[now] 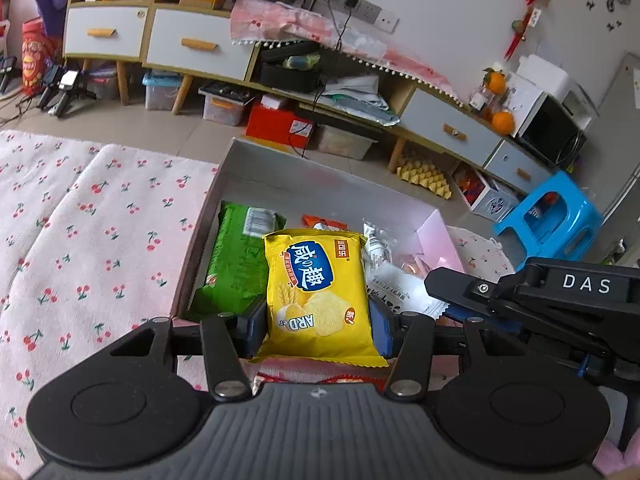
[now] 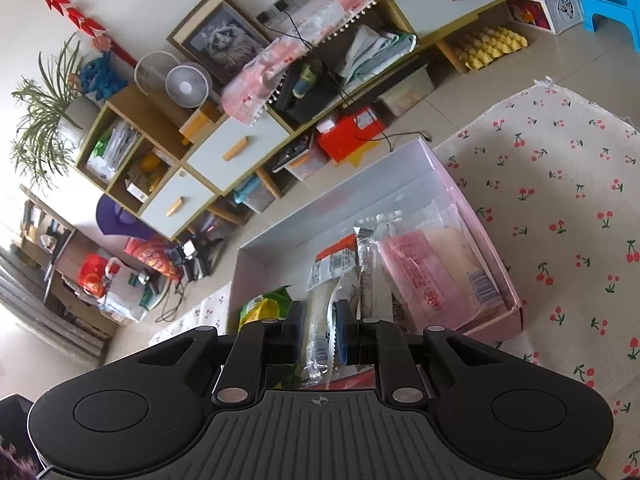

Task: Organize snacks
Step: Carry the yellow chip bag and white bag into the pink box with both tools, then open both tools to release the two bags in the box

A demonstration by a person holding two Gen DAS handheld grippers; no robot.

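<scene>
Left gripper point(image 1: 318, 330) fingers clamp the yellow pack point(image 1: 318, 292) by its sides, long axis running near to far, over the box's point(image 1: 240, 160) near edge. Right gripper point(image 2: 318, 334) pinches a clear sachet point(image 2: 318, 320), pointing likewise. Several snacks already lie boxed; these two remain, I reckon.

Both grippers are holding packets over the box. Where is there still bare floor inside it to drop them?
Bare box floor lies along the far wall, beyond the green packet and orange packet. The near half is crowded: green packet left, pink packet against the right wall, white wrappers between.
</scene>
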